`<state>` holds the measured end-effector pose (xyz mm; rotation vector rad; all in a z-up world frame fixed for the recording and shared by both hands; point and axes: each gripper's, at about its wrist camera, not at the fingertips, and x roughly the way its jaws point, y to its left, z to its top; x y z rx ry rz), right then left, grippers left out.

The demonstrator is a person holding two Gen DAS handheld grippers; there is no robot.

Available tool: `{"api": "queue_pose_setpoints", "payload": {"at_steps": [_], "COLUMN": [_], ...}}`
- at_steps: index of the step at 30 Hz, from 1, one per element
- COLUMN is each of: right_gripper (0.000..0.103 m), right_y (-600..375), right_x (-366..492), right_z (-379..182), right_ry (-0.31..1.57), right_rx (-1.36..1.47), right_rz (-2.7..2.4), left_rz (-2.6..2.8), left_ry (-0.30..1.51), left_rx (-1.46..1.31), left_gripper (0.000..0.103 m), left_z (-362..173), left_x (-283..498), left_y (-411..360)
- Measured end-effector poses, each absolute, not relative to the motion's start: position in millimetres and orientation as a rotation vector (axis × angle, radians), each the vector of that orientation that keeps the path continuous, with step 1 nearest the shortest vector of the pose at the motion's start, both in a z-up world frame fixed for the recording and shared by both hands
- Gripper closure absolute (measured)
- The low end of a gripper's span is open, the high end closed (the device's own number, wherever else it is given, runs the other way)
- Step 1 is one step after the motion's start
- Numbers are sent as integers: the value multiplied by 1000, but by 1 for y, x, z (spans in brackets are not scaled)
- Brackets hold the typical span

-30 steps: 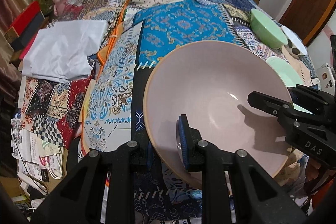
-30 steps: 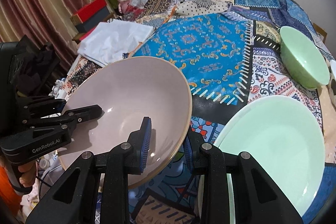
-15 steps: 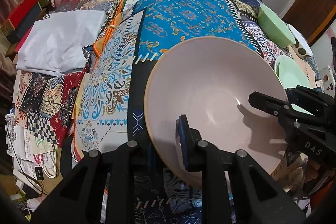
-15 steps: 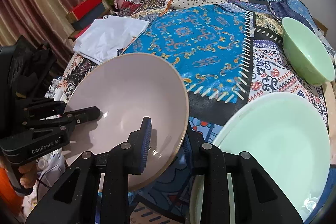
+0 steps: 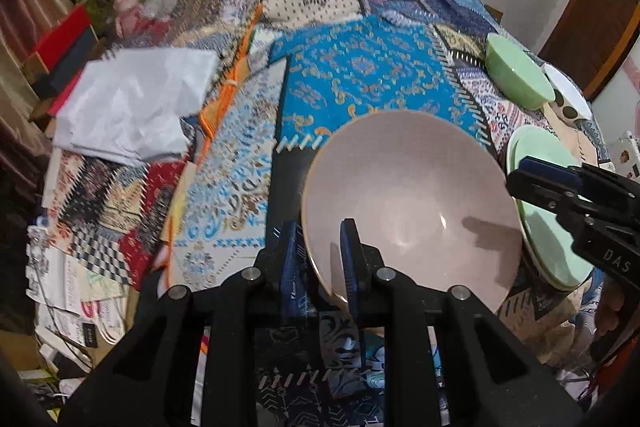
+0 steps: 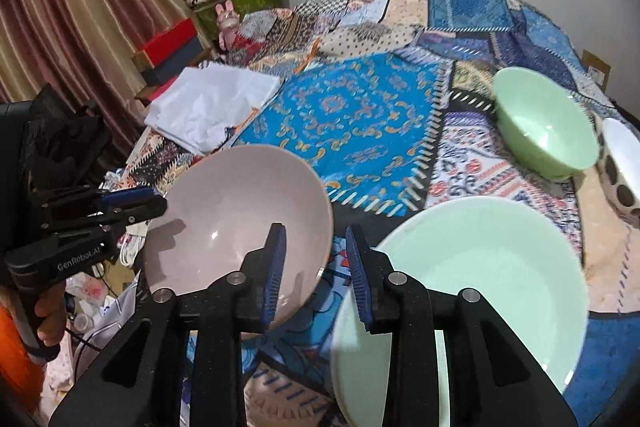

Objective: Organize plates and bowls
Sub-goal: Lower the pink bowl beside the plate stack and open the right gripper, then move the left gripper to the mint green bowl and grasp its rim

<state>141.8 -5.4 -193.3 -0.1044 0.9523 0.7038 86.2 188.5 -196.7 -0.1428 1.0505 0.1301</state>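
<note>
Jaws of left gripper (image 5: 320, 259) pinch the pink bowl (image 5: 408, 203) by its near rim, carrying it tilted above the quilt (image 5: 360, 83). Right gripper (image 6: 316, 267) jaws gape beside that rim, gripping nothing. Probably heading to stack near the green plate (image 6: 480, 267).

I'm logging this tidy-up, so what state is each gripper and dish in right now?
left gripper: shut on the pink bowl's rim.
pink bowl: empty, held tilted by the left gripper.
right gripper: jaws open, pads pressing nothing.
green plate: empty, lying flat on the quilt.
green bowl: empty, upright on the quilt.
spotted bowl: upright beside the green bowl, partly cut off.
</note>
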Motion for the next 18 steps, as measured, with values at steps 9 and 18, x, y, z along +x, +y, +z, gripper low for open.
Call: {"api": "queue_pose_setpoints", "payload": {"at_steps": [9,18], "right_gripper": [73,56], "right_y": [-48,-97], "right_x": [136,137], "right_z": [-164,-134], "right_ry": [878,780], "right_rx": [-85,-66], "right_rz": [659,583], "left_rz": [138,89], "left_ry": [986,916], "left_rx": [-126,-53], "left_gripper": [82,81], "left_z": [-160,-122], "left_x": [78,84], "left_y": [175,127]}}
